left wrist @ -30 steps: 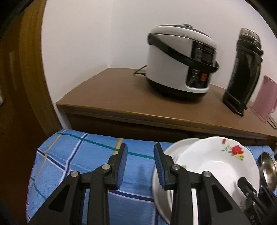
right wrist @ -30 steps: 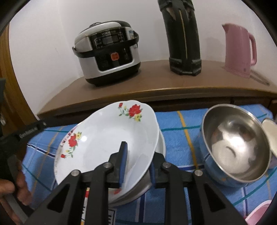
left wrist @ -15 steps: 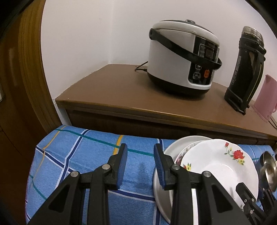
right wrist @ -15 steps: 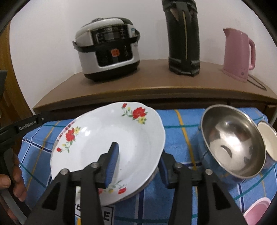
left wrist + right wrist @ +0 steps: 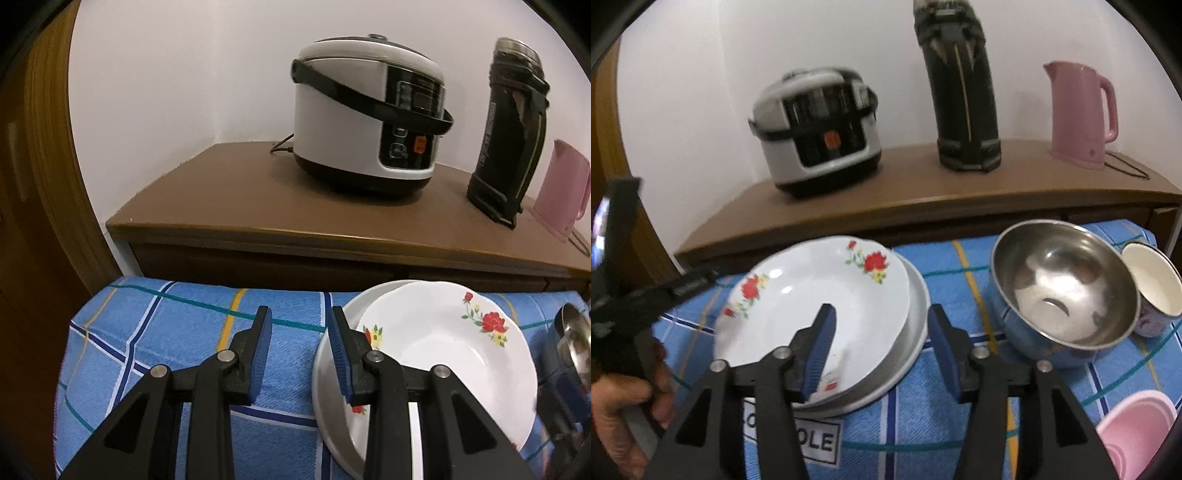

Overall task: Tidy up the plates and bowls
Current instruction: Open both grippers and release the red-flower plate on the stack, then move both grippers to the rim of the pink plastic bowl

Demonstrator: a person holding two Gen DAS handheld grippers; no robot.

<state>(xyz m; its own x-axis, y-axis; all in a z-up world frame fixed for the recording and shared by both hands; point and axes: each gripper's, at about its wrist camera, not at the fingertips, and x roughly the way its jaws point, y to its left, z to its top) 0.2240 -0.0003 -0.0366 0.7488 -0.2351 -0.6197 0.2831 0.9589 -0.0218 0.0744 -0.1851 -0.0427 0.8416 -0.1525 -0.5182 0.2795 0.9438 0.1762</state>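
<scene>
One white floral plate [image 5: 439, 354] lies atop a plain plate [image 5: 325, 402] on the blue checked cloth [image 5: 155, 332], beside the left gripper [image 5: 299, 350], jaws wide. Right view: right gripper [image 5: 881, 349] jaws wide, straddling the stack's rim beside a steel bowl [image 5: 1063, 284].

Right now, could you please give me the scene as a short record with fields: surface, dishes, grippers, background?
surface: blue checked cloth
stack: flowered plate on top of a plain white plate
other dishes: steel bowl, white cup, pink container
right gripper: open, fingers either side of the stack's near edge
left gripper: open, holding nothing
background: rice cooker, black flask, pink kettle on a wooden counter
</scene>
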